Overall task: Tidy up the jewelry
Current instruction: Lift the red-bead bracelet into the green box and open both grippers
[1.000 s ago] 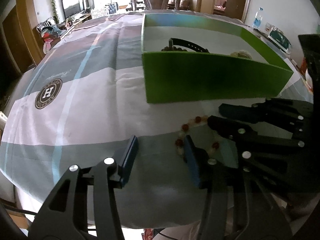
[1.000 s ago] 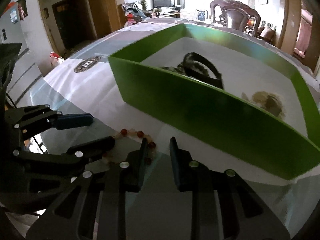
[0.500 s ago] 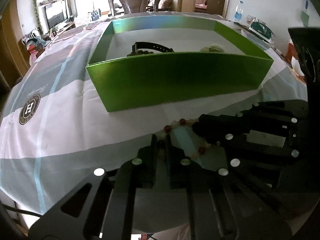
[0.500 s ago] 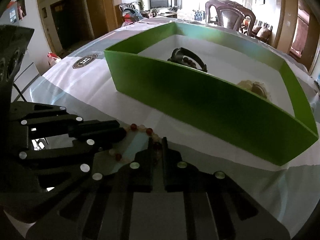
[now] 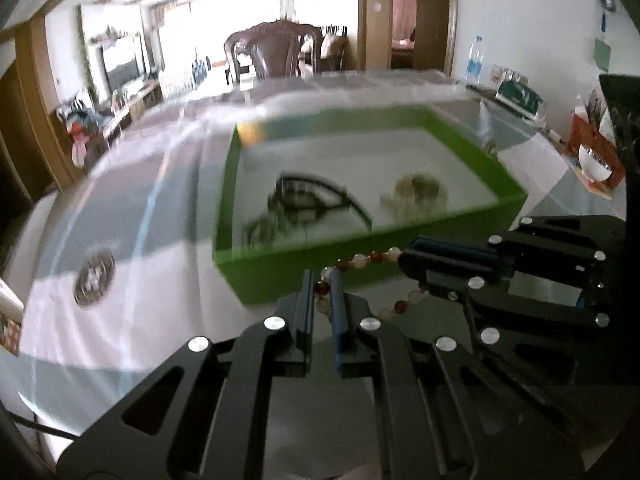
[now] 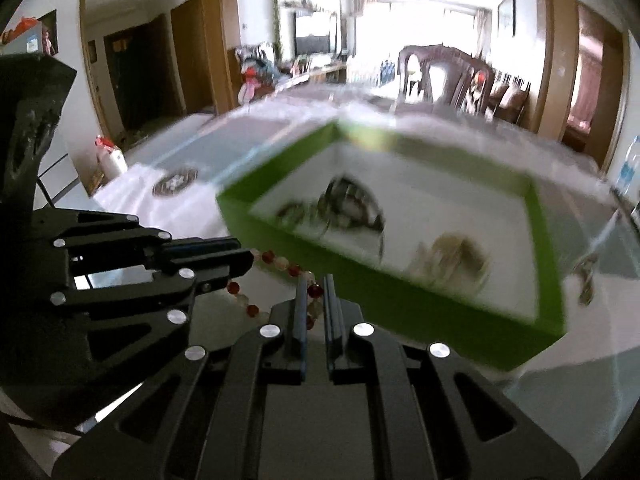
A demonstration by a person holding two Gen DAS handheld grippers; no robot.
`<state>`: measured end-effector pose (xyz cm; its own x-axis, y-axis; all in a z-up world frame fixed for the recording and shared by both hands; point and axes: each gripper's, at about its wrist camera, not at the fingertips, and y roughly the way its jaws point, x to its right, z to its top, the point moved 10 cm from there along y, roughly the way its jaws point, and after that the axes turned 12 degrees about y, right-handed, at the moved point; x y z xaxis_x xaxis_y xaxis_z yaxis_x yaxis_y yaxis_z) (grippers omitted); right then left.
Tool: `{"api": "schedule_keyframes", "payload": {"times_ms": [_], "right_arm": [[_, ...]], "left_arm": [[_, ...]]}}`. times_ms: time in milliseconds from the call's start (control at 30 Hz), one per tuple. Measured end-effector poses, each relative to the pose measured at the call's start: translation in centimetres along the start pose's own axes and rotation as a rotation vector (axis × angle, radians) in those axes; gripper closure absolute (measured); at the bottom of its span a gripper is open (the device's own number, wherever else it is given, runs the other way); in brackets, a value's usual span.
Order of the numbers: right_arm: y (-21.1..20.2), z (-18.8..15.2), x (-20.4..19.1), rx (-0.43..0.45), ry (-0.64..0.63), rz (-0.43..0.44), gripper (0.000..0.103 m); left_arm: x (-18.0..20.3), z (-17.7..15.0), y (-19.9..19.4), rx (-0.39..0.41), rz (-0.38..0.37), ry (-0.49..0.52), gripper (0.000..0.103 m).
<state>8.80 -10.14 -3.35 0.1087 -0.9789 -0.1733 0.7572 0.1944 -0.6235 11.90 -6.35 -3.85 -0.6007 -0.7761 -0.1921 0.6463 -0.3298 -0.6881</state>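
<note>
Both of my grippers pinch the same bracelet point(image 5: 362, 261) of red and pale beads. The left gripper point(image 5: 322, 280) has its fingers pressed onto the left end of the loop, and the right gripper point(image 6: 316, 286) clamps the other end, so the beads hang in a short strand between the two, raised above the tablecloth point(image 5: 120, 320) and just near of the green box point(image 5: 280, 276).

I judge this to be the carry: the bracelet is lifted and needs to go over the near wall and down onto the white floor of the box. The next move calls for both grippers to travel forward together, high enough that the sagging lower beads pass above the rim, then release.

Inside the box, a black watch point(image 5: 320, 196) and dark beads lie at the left, and a pale bracelet point(image 5: 418, 194) sits to the right; the bare floor between or beyond them looks the safest spot. Both views are blurred. A chair point(image 6: 444, 76) stands at the far end of the table.
</note>
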Motion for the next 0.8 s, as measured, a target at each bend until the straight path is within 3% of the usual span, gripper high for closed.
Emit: {"api": "schedule_keyframes", "payload": {"times_ms": [133, 333, 800], "right_arm": [[-1.2, 3.2, 0.5, 0.070, -0.019, -0.025, 0.095], [-0.6, 6.4, 2.5, 0.108, -0.003, -0.064, 0.095], [6.6, 6.3, 6.9, 0.007, 0.076, -0.082, 0.095]], "left_arm": [[-0.7, 3.5, -0.4, 0.045, 0.010, 0.009, 0.095], [-1.7, 7.7, 0.8, 0.077, 0.025, 0.005, 0.095], [-3.0, 8.5, 9.1, -0.005, 0.023, -0.038, 0.092]]}}
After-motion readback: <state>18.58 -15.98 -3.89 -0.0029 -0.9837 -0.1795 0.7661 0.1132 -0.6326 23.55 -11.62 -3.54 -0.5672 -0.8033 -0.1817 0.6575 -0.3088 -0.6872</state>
